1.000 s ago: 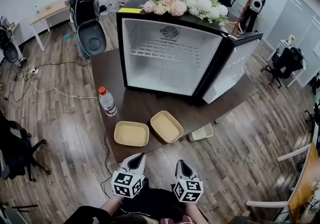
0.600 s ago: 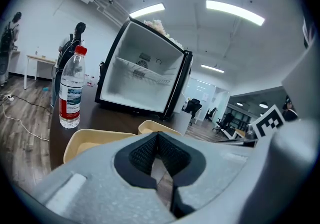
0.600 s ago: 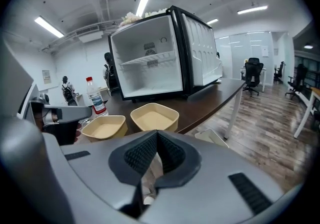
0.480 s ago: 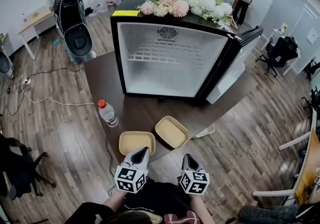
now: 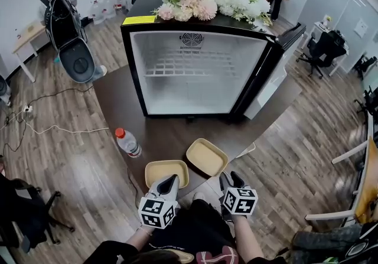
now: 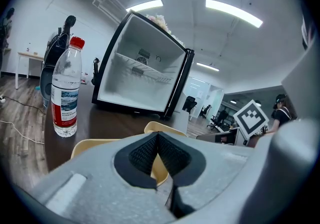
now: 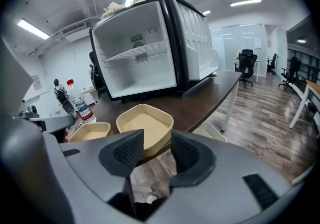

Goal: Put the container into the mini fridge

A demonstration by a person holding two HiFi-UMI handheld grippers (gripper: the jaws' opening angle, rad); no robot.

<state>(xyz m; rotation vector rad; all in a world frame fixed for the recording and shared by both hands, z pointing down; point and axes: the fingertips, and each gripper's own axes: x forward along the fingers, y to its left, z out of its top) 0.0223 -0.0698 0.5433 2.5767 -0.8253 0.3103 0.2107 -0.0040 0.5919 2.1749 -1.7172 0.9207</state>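
Two shallow beige containers lie on the dark table [image 5: 118,97] near its front edge, one at the left [image 5: 167,171] and one at the right [image 5: 207,156]. Behind them the mini fridge [image 5: 198,71] stands with its door [image 5: 277,62] swung wide to the right, and its inside is empty. My left gripper [image 5: 168,181] is shut and empty, its tip over the left container's [image 6: 87,145] near rim. My right gripper [image 5: 231,178] hangs just short of the table edge. Its jaws are opening with nothing between them, and the right container [image 7: 145,125] lies ahead.
A water bottle [image 5: 127,142] with a red cap stands on the table left of the containers. Flowers [image 5: 207,0] lie on top of the fridge. A white basket [image 5: 248,149] sits under the table's right edge. A person with a backpack [image 5: 56,12] stands at the far left.
Both grippers have moved forward toward the containers, and the view has come closer to the table. The right gripper's jaws have parted.
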